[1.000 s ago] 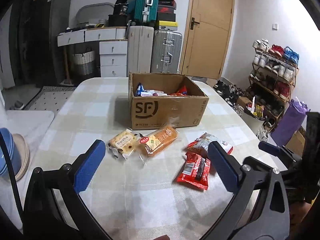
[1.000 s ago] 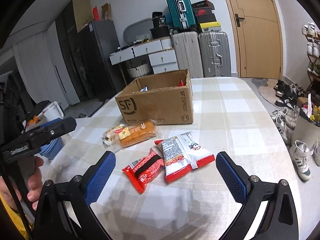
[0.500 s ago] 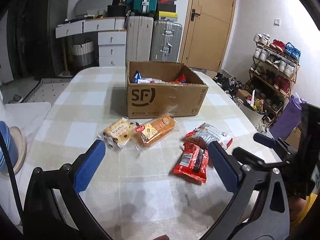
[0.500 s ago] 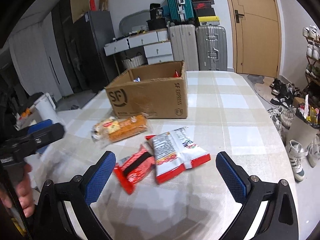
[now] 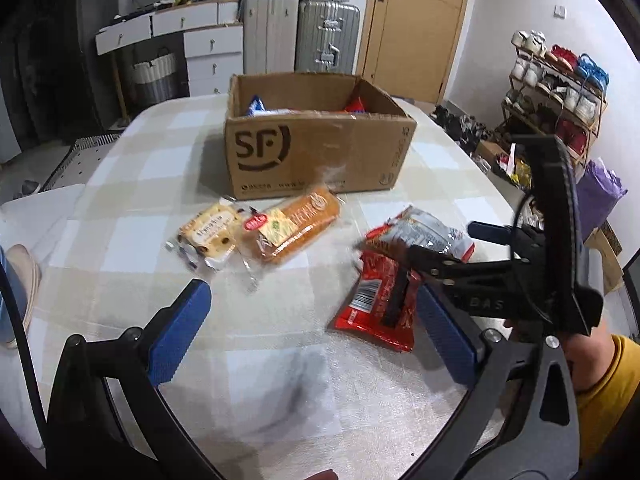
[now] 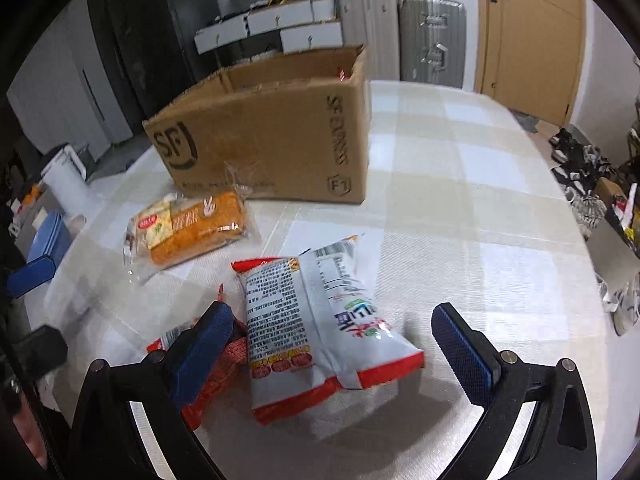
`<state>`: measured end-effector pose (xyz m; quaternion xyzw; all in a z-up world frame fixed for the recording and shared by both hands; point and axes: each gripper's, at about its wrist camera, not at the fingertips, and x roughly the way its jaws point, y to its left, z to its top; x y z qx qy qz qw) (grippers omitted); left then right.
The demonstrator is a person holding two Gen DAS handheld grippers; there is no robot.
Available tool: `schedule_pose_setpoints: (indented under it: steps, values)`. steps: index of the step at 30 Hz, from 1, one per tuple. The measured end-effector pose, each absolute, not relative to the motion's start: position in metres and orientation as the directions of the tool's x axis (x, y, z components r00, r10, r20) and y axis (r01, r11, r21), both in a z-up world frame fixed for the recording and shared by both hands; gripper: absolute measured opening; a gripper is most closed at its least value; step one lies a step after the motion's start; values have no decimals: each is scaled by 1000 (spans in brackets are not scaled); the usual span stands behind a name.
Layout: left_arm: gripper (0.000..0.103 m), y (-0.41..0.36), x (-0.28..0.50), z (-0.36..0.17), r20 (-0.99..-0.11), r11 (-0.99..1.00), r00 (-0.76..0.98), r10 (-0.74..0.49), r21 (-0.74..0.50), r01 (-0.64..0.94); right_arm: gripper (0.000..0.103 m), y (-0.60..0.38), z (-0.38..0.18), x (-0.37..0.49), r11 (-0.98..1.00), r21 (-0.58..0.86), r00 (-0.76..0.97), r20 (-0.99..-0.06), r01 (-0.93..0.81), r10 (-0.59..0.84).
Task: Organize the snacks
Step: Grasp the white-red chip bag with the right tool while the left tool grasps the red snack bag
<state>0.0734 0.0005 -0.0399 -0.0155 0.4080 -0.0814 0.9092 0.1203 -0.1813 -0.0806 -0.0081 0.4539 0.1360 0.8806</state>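
An open SF cardboard box (image 5: 316, 152) (image 6: 276, 136) with several snacks inside stands mid-table. In front of it lie a small pale cake packet (image 5: 208, 236), an orange bread packet (image 5: 292, 224) (image 6: 192, 228), a red wrapper (image 5: 380, 300) (image 6: 220, 356) and a white-and-red chip bag (image 5: 424, 232) (image 6: 320, 320). My right gripper (image 6: 332, 352) is open, low over the table, its pads on either side of the chip bag. My left gripper (image 5: 316, 328) is open over bare tablecloth, the red wrapper just inside its right pad. The right gripper (image 5: 460, 248) also shows in the left wrist view.
The checked tablecloth (image 5: 280, 380) covers a rounded table whose edge falls away on the right. Suitcases (image 5: 300, 36), white drawers (image 5: 208, 52) and a door (image 5: 416, 24) stand behind. A shoe rack (image 5: 556, 92) is at the right, a blue stool (image 6: 44, 240) at the left.
The right gripper has come down and forward, so the chip bag now lies between its open pads. The left gripper has moved closer to the snacks and lower.
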Motion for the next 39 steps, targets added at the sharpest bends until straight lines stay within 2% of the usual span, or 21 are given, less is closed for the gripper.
schedule_pose_setpoints:
  steps: [3, 4, 5, 16, 20, 21, 26, 33, 39]
  values:
    - [102, -5, 77, -45, -751, 986, 641, -160, -89, 142, 94, -179, -87, 124, 959, 117, 530, -813, -259, 242]
    - [102, -6, 78, -47, -754, 986, 637, -160, -88, 144, 91, -180, -87, 125, 959, 121, 528, -813, -257, 244]
    - [102, -6, 79, -48, -757, 986, 634, -160, -87, 144, 83, -182, -88, 125, 960, 124, 525, -815, -251, 243]
    - [102, -1, 90, -62, -786, 989, 601, -148, -105, 106, 60, -199, -89, 121, 955, 221, 515, -805, -200, 294]
    - [102, 6, 93, -66, -796, 988, 585, -155, -134, 80, 58, -207, -86, 117, 951, 257, 517, -798, -172, 309]
    - [102, 8, 95, -68, -799, 987, 581, -156, -139, 74, 49, -209, -86, 116, 950, 262, 520, -795, -168, 311]
    - [102, 8, 98, -75, -811, 984, 560, -170, -167, 58, 49, -218, -85, 112, 939, 313, 514, -788, -143, 340]
    - [102, -4, 96, -79, -815, 984, 553, -176, -160, 77, 48, -219, -83, 105, 941, 302, 525, -782, -150, 335]
    - [102, -16, 99, -79, -816, 983, 549, -181, -151, 100, 48, -241, -68, 99, 907, 408, 562, -727, -108, 394]
